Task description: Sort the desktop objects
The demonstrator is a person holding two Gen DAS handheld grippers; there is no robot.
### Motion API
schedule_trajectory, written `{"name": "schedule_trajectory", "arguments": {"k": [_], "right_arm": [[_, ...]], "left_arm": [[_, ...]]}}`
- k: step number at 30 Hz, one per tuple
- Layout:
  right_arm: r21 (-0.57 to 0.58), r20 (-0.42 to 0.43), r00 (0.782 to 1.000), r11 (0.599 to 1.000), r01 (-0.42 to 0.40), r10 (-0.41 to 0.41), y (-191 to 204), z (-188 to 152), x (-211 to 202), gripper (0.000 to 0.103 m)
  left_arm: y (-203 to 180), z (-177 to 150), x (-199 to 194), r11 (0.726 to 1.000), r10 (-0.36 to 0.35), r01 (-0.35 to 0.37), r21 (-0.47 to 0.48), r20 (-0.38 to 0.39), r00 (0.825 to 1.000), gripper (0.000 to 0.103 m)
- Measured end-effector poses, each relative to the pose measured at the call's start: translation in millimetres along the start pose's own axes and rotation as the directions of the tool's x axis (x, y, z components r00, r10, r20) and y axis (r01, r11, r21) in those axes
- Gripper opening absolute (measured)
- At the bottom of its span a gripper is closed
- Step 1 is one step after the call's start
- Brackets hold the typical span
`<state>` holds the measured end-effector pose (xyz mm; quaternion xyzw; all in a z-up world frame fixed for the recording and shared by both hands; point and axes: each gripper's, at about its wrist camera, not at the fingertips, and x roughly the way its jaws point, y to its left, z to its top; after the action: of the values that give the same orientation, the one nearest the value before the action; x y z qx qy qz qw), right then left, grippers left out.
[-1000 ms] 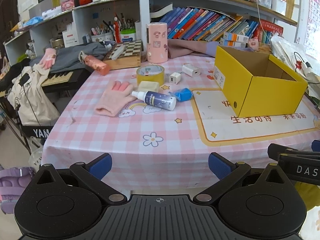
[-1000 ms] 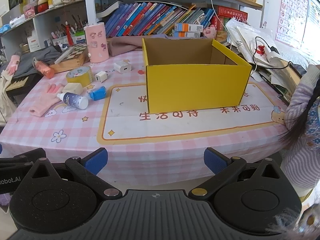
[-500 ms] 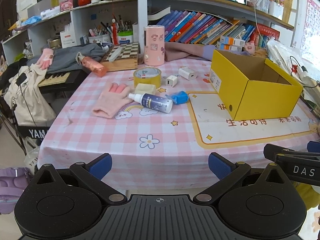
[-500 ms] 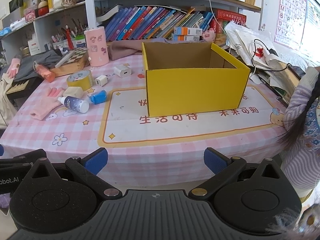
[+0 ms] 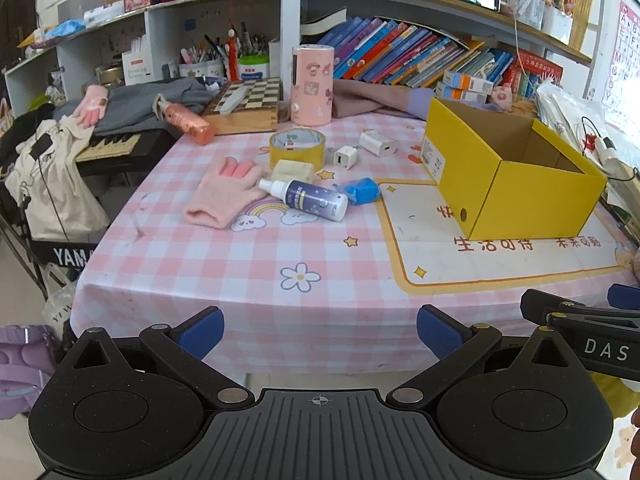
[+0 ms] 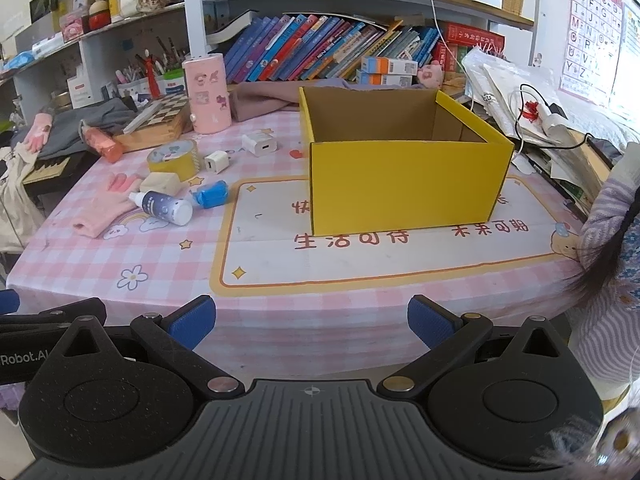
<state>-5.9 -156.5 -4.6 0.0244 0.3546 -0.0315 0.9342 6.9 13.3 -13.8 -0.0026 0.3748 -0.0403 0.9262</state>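
An open yellow box point(image 5: 516, 188) point(image 6: 404, 176) stands on the pink checked table, empty inside as far as I see. To its left lie a pink glove point(image 5: 224, 196) point(image 6: 106, 204), a white spray bottle point(image 5: 306, 200) point(image 6: 166, 208), a blue packet point(image 5: 360, 191) point(image 6: 210, 195), a cream block point(image 5: 292, 172), a yellow tape roll point(image 5: 297, 147) point(image 6: 173, 159) and two white chargers point(image 5: 346, 157) point(image 5: 378, 142). My left gripper point(image 5: 320, 332) and right gripper point(image 6: 312, 322) are both open and empty, held before the table's front edge.
A pink cylinder point(image 5: 312, 86), a chessboard box point(image 5: 248, 106) and an orange bottle point(image 5: 186, 122) stand at the back. Bookshelves rise behind. Cables and bags point(image 6: 532, 120) lie to the right. A person's sleeve point(image 6: 608, 240) is at the right edge.
Both grippers have drawn back and risen slightly, so the table looks a little farther away. Nothing on the table has moved. Both grippers stay open.
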Motion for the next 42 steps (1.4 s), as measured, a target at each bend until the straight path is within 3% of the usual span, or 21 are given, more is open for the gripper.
{"name": "schedule_trajectory", "arguments": {"k": [28, 42], "right_arm": [[-0.026, -0.02, 0.999, 0.999, -0.034, 0.033, 20, 0, 0, 0.103], [-0.127, -0.055, 0.987, 0.979, -0.158, 0.152, 52, 1, 9, 0.103]], "left_arm": [[24, -3, -2, 0.999, 0.025, -0.025, -0.022, -0.006, 1.0, 0.103], [55, -10, -2, 0.989, 0.107, -0.109, -0.101, -0.029, 0.994, 0.103]]}}
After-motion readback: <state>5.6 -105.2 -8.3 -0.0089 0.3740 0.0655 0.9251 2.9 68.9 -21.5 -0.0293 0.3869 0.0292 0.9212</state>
